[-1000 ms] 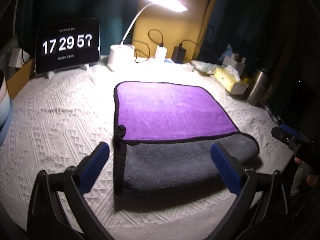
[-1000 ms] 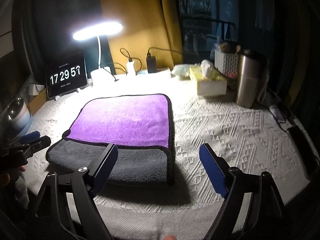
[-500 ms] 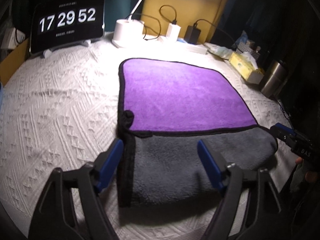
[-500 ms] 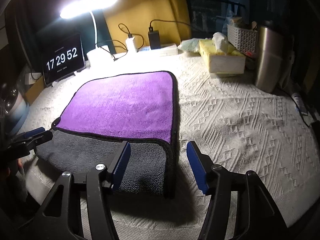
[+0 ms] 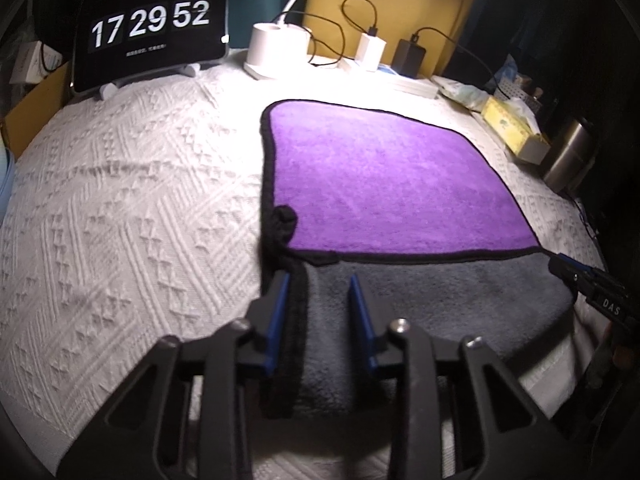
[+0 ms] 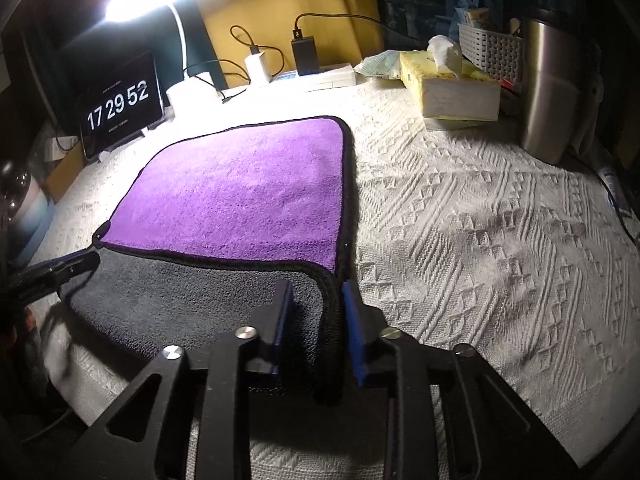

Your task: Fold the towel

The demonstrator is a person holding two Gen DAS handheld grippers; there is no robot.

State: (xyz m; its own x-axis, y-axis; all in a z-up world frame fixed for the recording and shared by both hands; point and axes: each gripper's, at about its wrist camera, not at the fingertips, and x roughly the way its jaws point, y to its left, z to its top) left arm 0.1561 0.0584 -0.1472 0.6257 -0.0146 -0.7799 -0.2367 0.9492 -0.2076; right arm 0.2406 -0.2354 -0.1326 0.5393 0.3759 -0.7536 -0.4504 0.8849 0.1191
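Observation:
A towel (image 5: 384,172), purple on top with a black hem, lies flat on the white textured cover; its near edge is folded back and shows grey (image 5: 432,304). My left gripper (image 5: 318,296) has its blue pads closing around the near left corner's hem, with a gap still showing. My right gripper (image 6: 316,300) closes around the near right corner's hem of the towel (image 6: 248,196) in the same way. Each gripper's tip shows at the side of the other's view, the right one (image 5: 588,284) and the left one (image 6: 60,268).
A tablet clock (image 5: 148,28), a lamp base (image 5: 276,48) and chargers (image 5: 370,50) stand at the back. A tissue box (image 6: 448,84), a steel tumbler (image 6: 552,88) and a white basket (image 6: 490,50) stand at the right. A bowl (image 6: 24,208) is at the left.
Both grippers moved forward and down onto the towel's near corners and their jaws narrowed from wide open to nearly closed around the hems.

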